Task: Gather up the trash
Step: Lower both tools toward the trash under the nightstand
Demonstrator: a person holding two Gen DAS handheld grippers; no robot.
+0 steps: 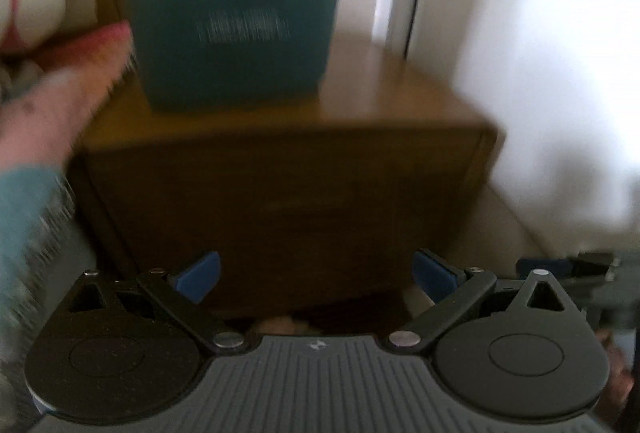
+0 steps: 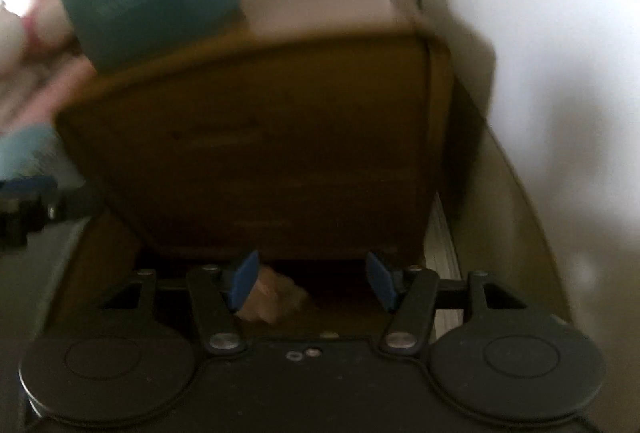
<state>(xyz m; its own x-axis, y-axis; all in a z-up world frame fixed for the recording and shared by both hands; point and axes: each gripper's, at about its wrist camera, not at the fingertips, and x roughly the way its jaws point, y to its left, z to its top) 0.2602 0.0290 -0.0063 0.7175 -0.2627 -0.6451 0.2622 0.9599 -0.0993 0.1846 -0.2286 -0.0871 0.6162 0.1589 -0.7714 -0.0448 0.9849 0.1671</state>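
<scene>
Both views are blurred. The left gripper [image 1: 316, 275] faces a brown wooden cabinet [image 1: 288, 193], its blue fingers spread wide with nothing between them. A teal box [image 1: 236, 9] stands on top, at upper centre. The right gripper [image 2: 312, 281] is also wide open — low in its frame, beside the left pad, lies a pale crumpled wad [image 2: 276, 297], perhaps paper, under the cabinet's bottom edge.
</scene>
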